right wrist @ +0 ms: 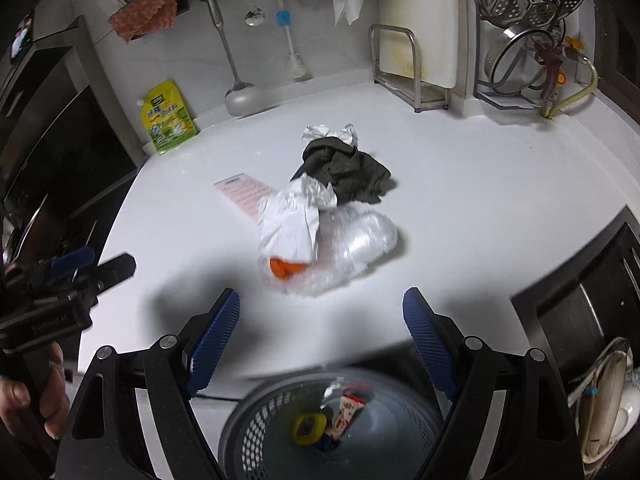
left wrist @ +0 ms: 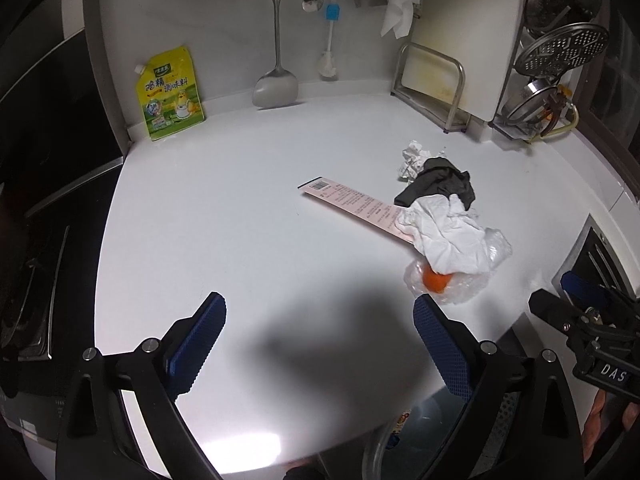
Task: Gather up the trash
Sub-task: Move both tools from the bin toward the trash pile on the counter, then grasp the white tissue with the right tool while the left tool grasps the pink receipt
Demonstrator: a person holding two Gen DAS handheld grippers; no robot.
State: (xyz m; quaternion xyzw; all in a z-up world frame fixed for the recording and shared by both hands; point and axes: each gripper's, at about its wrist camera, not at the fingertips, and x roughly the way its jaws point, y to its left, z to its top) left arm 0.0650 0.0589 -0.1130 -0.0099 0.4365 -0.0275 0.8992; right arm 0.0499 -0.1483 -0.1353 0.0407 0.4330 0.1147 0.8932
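Left wrist view: the left gripper (left wrist: 320,344) stands wide open with nothing between its blue pads, above bare white counter (left wrist: 240,220). The trash sits right of centre — a pink slip (left wrist: 348,204) running under a white tissue (left wrist: 444,232), a dark cloth (left wrist: 440,186) behind it, a crumpled paper (left wrist: 412,158) at the far end, and a clear bag (left wrist: 468,280) with something orange (left wrist: 436,282) inside, just beyond the right pad. A yellow pouch (left wrist: 170,94) leans against the back wall.

Right wrist view: the right gripper (right wrist: 322,340) is also wide open and empty, the heap just ahead of it — tissue (right wrist: 288,224) over the bag (right wrist: 356,240), cloth (right wrist: 348,172) behind. Below the fingers, off the counter edge, a bin (right wrist: 256,432) holds a wrapper (right wrist: 348,412) and a yellow ring (right wrist: 308,426). The left gripper (right wrist: 92,270) shows at the left edge, a hand (right wrist: 32,396) on its handle.
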